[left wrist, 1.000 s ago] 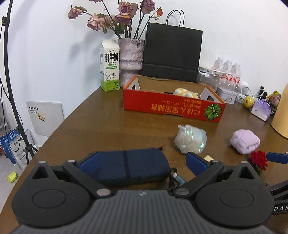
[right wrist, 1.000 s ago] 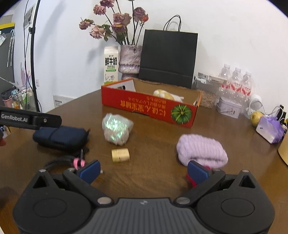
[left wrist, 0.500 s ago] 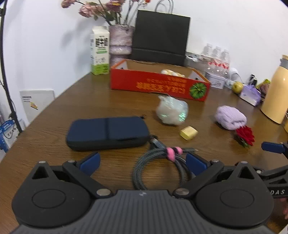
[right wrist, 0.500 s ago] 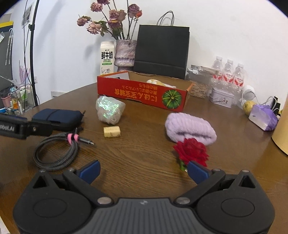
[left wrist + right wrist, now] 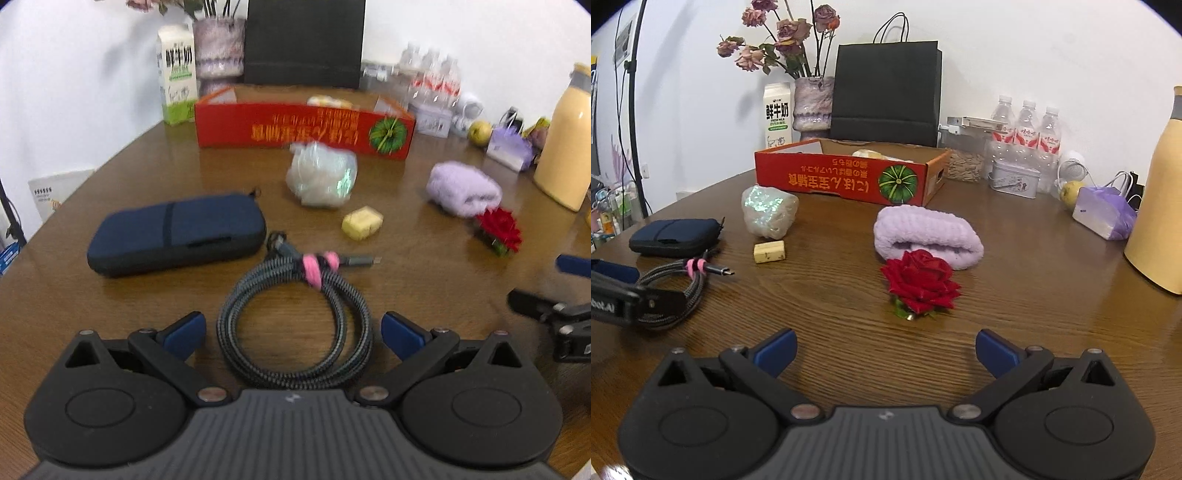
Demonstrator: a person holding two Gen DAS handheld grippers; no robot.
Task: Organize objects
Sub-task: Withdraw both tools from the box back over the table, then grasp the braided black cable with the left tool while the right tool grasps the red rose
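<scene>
My left gripper is open, its blue fingertips on either side of a coiled braided cable with a pink tie, not gripping it. Beyond lie a navy pouch, an iridescent wrapped lump, a small yellow block, a lilac rolled towel and a red rose. My right gripper is open and empty, just short of the rose, with the towel behind it. A red cardboard box stands at the back.
A milk carton, flower vase, black paper bag, water bottles, a tin, a purple bag and a tall yellow flask line the back and right of the wooden table.
Both grippers have pulled back toward the near edge. The cable now lies between my left fingers, and the rose has come fully into the right view.
</scene>
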